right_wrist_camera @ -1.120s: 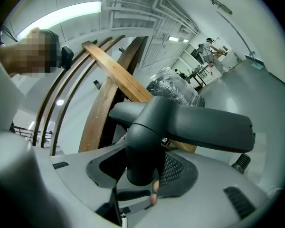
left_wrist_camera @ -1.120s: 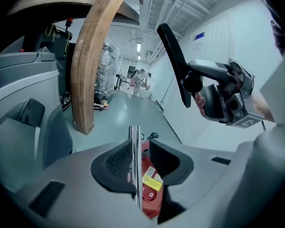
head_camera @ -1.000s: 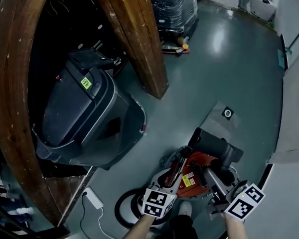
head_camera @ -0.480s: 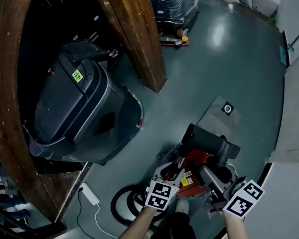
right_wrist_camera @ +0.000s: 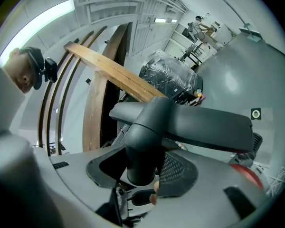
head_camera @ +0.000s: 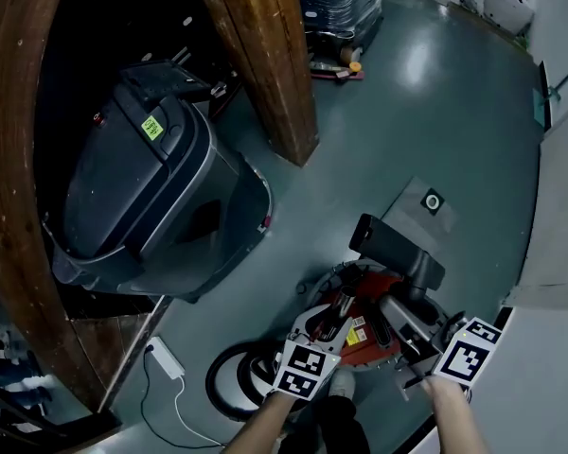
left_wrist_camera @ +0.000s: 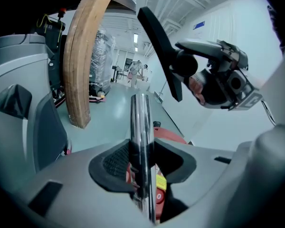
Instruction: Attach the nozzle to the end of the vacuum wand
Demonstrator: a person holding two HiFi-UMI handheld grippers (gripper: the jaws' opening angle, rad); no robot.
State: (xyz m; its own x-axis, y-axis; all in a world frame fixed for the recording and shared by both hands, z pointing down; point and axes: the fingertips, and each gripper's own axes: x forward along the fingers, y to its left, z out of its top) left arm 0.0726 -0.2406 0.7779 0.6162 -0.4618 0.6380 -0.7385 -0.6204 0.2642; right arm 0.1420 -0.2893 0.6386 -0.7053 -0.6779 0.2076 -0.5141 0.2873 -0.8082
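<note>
- Since a second ago, the dark grey plastic floor nozzle point(head_camera: 396, 246) has shifted up and left in the head view. Its flat head now tilts more steeply.
- Below both tools lies the round red vacuum canister point(head_camera: 362, 318). It is close enough that any push should go along the wand, not down onto it.
- The nozzle is held up in the air, above the wand's free end and apart from it, so the two are not yet joined.
- The right gripper point(right_wrist_camera: 142, 172) is clamped on the nozzle's round neck. The neck's open socket seems to sit right at the pads, though its mouth is hard to make out, and the pads must not block the way in.
- The straight chrome metal wand point(left_wrist_camera: 141, 127) stands between the jaws of the left gripper point(left_wrist_camera: 142, 167), which are closing on it. That hold should be firm before the push.
- The person should line the neck up with the wand, then slide it straight on.
</note>
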